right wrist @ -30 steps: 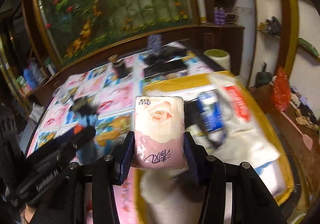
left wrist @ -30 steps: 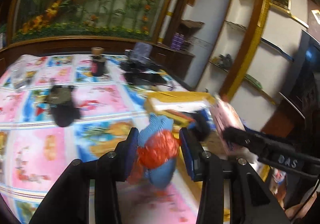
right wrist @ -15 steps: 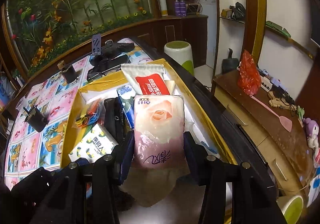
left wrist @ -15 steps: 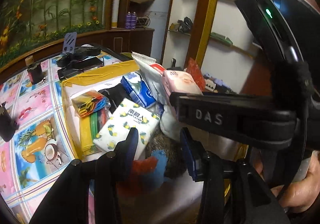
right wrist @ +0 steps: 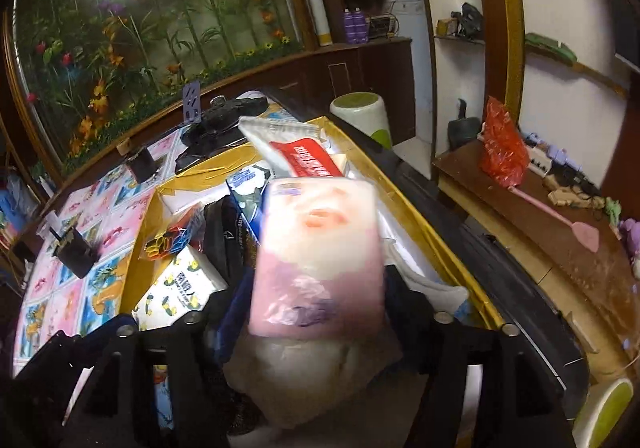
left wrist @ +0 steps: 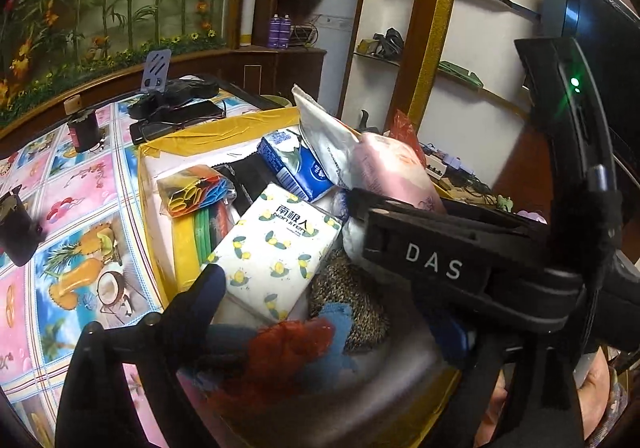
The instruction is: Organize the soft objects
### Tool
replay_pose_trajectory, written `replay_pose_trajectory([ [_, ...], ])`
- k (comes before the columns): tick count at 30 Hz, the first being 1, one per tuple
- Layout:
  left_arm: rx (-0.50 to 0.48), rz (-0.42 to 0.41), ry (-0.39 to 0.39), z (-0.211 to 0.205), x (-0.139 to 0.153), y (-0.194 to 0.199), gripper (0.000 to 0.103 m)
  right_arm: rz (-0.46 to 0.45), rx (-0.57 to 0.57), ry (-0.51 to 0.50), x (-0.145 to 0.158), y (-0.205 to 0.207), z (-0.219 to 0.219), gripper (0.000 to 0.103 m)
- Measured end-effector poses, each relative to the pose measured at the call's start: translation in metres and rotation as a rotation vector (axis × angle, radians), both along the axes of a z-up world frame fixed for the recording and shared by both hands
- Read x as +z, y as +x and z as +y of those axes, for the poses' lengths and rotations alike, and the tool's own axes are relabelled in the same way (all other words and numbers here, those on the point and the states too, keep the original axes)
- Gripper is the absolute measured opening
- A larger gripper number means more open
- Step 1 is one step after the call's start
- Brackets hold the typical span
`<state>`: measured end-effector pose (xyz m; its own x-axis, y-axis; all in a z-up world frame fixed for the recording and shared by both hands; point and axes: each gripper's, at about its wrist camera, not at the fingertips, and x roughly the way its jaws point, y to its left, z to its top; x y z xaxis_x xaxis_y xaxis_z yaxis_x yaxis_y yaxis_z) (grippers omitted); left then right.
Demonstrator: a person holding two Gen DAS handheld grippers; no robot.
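Drop-off step, looks like: both claws are opening over the yellow-rimmed box (left wrist: 208, 145) on the counter. The left claw (left wrist: 320, 332) has let its blue-and-red plush (left wrist: 296, 344) loose; the pink tissue pack (right wrist: 320, 248) is slipping from the right claw (right wrist: 312, 312). Next, I'd pull both straight out without snagging anything.

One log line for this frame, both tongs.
left tongs: opening over blue-red toy | right tongs: opening, pink tissue pack between | over yellow box

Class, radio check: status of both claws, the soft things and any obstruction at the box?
Left claw opening, blue-and-red soft toy loose between fingers. Right claw opening around pink tissue pack. Yellow box crowded.
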<state>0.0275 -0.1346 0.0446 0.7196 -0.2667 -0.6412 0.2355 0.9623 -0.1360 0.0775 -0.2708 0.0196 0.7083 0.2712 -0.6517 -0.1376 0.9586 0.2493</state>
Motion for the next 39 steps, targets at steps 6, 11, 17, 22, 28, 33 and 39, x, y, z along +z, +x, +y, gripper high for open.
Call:
replay_pose_trajectory([
  [6,0.012,0.011,0.013,0.0,-0.001,0.0,0.097,-0.013,0.0,0.025,0.002,0.0,-0.001,0.089],
  [11,0.009,-0.004,-0.003,0.001,0.0,-0.002,0.097,-0.033,-0.009,0.047,0.004,-0.002,-0.002,0.09],
  [17,0.01,-0.038,-0.052,0.006,0.007,-0.011,0.097,-0.076,-0.057,0.057,0.011,-0.018,-0.007,0.09],
  [22,0.019,-0.038,-0.102,0.015,0.01,-0.016,0.098,-0.155,-0.102,0.011,0.039,-0.049,-0.015,0.093],
  [28,0.046,-0.057,-0.081,0.022,0.015,-0.018,0.099,-0.211,-0.153,0.018,0.063,-0.08,-0.03,0.1],
  [33,0.056,-0.104,-0.024,0.022,0.023,-0.026,0.103,-0.21,-0.164,0.032,0.062,-0.096,-0.034,0.1],
  [39,0.085,-0.113,0.041,0.021,0.029,-0.029,0.103,-0.203,-0.135,0.019,0.064,-0.108,-0.027,0.1],
])
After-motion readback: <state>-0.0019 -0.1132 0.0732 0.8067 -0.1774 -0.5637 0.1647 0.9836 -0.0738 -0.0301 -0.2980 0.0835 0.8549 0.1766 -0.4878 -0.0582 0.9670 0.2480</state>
